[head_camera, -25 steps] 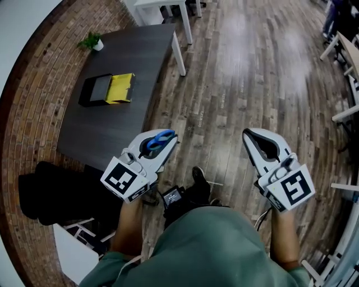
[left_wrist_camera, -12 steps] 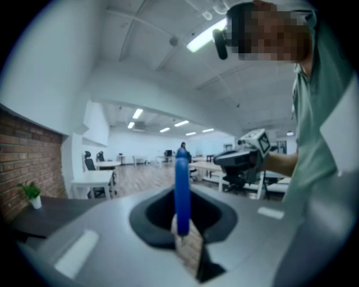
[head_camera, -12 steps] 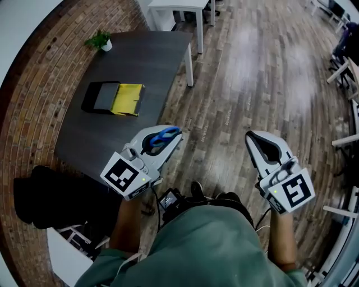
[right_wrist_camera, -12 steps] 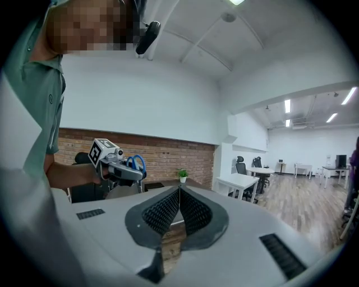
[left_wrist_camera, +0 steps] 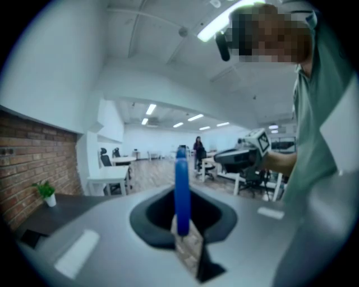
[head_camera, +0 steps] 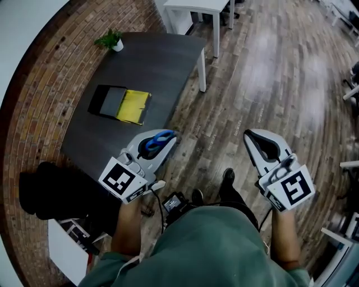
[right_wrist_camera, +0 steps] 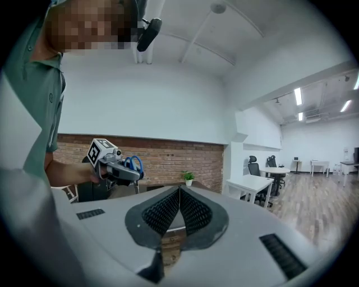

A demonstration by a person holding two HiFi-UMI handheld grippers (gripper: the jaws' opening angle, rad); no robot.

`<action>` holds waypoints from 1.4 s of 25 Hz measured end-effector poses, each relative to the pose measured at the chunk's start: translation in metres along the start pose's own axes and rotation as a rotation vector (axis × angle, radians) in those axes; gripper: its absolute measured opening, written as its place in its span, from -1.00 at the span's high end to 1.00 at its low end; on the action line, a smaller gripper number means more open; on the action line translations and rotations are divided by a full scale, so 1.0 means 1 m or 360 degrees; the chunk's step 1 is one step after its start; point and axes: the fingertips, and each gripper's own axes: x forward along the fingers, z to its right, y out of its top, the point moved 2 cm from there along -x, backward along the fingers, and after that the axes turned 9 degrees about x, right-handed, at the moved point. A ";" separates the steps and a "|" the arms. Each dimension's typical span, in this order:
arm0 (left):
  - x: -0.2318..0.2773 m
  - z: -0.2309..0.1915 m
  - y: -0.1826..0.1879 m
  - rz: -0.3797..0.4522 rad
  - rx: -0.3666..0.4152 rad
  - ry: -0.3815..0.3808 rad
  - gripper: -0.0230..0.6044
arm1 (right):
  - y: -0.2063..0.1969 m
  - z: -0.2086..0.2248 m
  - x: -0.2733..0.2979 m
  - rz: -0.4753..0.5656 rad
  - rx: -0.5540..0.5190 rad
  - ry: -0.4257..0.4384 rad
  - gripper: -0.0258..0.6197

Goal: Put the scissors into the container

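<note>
My left gripper (head_camera: pixel 167 140) is shut on the blue-handled scissors (head_camera: pixel 157 141), held in the air over the near edge of the dark table (head_camera: pixel 162 61). In the left gripper view the blue scissors handle (left_wrist_camera: pixel 181 185) stands upright between the jaws of the left gripper (left_wrist_camera: pixel 182 224). The black and yellow container (head_camera: pixel 120 105) lies on the table, well ahead and to the left of the scissors. My right gripper (head_camera: pixel 252 137) hangs over the wooden floor, shut and with nothing in it. Its ridged pads (right_wrist_camera: pixel 168 212) meet in the right gripper view, where the left gripper (right_wrist_camera: pixel 115 163) also shows.
A small potted plant (head_camera: pixel 112 40) stands at the table's far corner. A white table (head_camera: pixel 196 11) is beyond it. A black bulky object (head_camera: pixel 50 190) sits by the brick wall (head_camera: pixel 33 112) at the left. Wooden floor (head_camera: pixel 269 78) spreads to the right.
The table and container have slid right and nearer in the head view as the person steps toward them. Both grippers keep their pose, the left still holding the scissors.
</note>
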 end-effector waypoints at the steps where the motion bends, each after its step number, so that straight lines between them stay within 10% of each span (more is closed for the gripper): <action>1: 0.008 -0.004 0.002 -0.0013 -0.0002 0.0023 0.80 | 0.002 0.011 0.004 -0.0001 -0.0003 0.0025 0.90; 15: 0.085 -0.035 0.021 -0.0146 -0.0047 0.0361 0.80 | 0.025 0.121 0.048 0.0023 0.0006 0.0374 0.90; 35: 0.044 -0.147 -0.033 -0.0177 -0.0193 0.0628 0.80 | 0.035 0.110 0.192 -0.0113 -0.0061 0.0614 0.90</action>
